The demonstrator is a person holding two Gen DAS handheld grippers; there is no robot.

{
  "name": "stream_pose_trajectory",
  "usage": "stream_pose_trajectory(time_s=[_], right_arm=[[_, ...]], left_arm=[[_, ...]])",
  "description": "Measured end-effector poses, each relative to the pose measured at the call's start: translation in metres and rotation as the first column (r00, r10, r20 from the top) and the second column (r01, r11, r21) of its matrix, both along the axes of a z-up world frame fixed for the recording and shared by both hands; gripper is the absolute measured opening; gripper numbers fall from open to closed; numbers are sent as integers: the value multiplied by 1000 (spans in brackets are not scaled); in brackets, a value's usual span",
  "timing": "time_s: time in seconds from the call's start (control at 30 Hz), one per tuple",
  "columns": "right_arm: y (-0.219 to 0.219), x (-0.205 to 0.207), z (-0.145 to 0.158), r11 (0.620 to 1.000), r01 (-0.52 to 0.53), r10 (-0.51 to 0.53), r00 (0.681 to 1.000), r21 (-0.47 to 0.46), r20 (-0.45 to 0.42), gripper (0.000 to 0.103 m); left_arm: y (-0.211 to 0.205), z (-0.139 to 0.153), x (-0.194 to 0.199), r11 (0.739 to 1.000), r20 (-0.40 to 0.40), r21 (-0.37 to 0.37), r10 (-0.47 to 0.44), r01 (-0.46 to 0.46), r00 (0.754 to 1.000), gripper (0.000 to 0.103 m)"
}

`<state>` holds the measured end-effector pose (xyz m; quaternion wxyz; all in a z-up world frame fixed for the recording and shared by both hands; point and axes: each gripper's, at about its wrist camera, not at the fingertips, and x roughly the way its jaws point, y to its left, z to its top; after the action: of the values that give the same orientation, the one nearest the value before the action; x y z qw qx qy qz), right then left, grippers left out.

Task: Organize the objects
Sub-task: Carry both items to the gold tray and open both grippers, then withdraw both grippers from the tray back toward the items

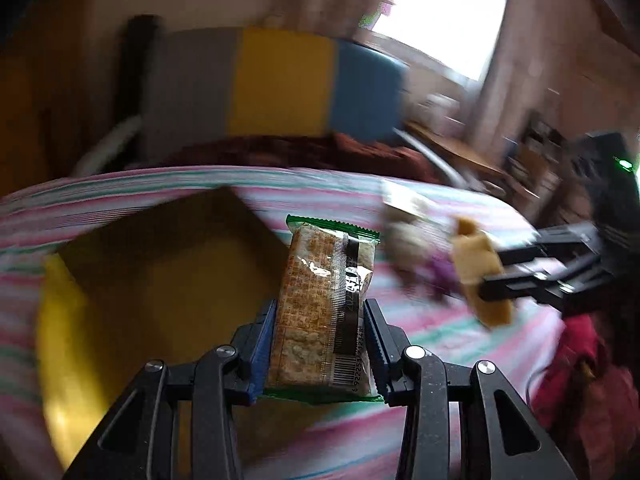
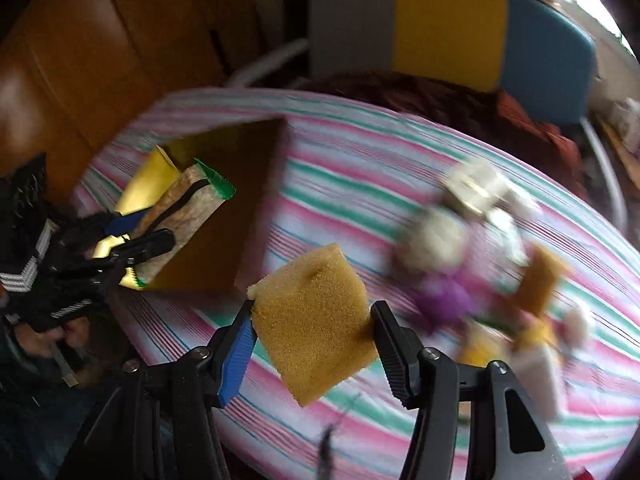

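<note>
My left gripper (image 1: 320,344) is shut on a green-edged cracker packet (image 1: 324,304), held upright above the striped cloth just right of a brown open box (image 1: 160,280). From the right wrist view the left gripper (image 2: 136,232) holds the cracker packet (image 2: 184,212) over the box (image 2: 240,208). My right gripper (image 2: 312,344) is shut on a tan sponge block (image 2: 316,320), lifted off the cloth. The left wrist view shows the right gripper (image 1: 492,276) with the sponge block (image 1: 480,268) to the right. A blurred pile of small objects (image 2: 480,264) lies on the cloth at the right.
The table wears a pink, green and white striped cloth (image 2: 352,168). Behind it stands a chair with a grey, yellow and blue back (image 2: 448,24). A wooden cabinet (image 2: 80,60) is at the far left. A red item (image 1: 576,364) lies at the cloth's right edge.
</note>
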<state>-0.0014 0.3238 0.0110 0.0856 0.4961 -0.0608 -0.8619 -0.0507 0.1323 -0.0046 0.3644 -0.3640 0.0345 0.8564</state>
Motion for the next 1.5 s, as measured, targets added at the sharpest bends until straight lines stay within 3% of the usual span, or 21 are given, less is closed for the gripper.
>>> stream_pose_trajectory(time_s=[0.17, 0.27, 0.3, 0.37, 0.4, 0.53, 0.7, 1.0, 1.23, 1.5], right_arm=[[-52, -65, -7, 993, -23, 22, 1000, -114, -10, 61], [-79, -89, -14, 987, -18, 16, 1000, -160, -15, 74], [-87, -94, -15, 986, -22, 20, 1000, -165, -19, 82], [-98, -93, -12, 987, -36, 33, 999, -160, -20, 84], [-107, -91, -13, 988, -45, 42, 999, -151, -20, 84], [-125, -80, -18, 996, -65, 63, 997, -65, -34, 84], [-131, -63, -14, 999, -21, 25, 995, 41, -100, 84], [-129, -30, 5, 985, 128, -102, 972, 116, -210, 84], [-140, -8, 22, 959, 175, -98, 943, 224, -317, 84], [-145, 2, 27, 947, 180, -77, 931, 265, -358, 84]], left_arm=[[-58, -7, -48, 966, -20, -87, 243, -244, 970, 43], [-85, -12, -64, 930, -39, -111, 347, -349, 937, 45], [-92, -12, -66, 917, -55, -119, 377, -381, 924, 51], [-107, -13, -64, 905, -60, -107, 409, -413, 911, 64], [-113, -13, -61, 900, -64, -98, 420, -425, 905, 65], [-119, -16, -45, 891, -82, -100, 437, -444, 896, 65], [-121, -14, -26, 885, -83, -65, 457, -462, 886, 77], [-118, -7, 0, 876, -100, -58, 472, -479, 876, 82], [-119, -6, 9, 868, -102, -66, 485, -492, 869, 83], [-110, 1, 16, 878, -121, -70, 464, -474, 877, 83]])
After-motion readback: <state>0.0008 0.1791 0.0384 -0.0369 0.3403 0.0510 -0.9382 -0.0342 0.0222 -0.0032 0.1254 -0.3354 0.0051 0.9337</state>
